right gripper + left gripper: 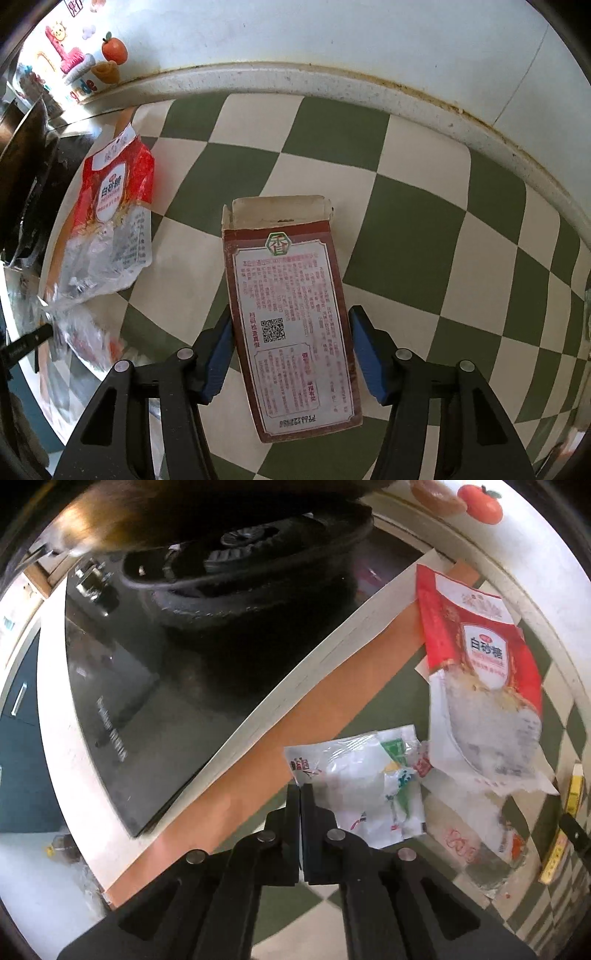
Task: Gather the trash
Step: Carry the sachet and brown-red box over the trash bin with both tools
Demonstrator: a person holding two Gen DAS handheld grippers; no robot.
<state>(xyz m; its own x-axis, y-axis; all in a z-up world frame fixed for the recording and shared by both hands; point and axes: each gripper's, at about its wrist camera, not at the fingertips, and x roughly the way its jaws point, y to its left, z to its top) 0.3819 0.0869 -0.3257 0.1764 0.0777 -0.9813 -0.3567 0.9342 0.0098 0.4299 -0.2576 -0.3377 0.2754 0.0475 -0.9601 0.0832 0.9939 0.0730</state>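
In the left wrist view my left gripper (300, 792) is shut on the corner of a crumpled white plastic wrapper (369, 782) lying on the checkered counter. A red and white sugar bag (480, 672) lies just beyond it, and another clear wrapper (476, 845) to its right. In the right wrist view my right gripper (290, 332) is open, its blue pads on either side of a brown cardboard box (291, 314) with an open top flap, lying flat on the counter. The sugar bag (110, 218) lies to the left.
A black stove top (147, 701) with a dark wok (251, 565) sits left of the trash, edged by white paper and an orange strip (295, 723). The checkered green and white counter (424, 240) ends at a white wall (332, 44) with fruit magnets (114, 48).
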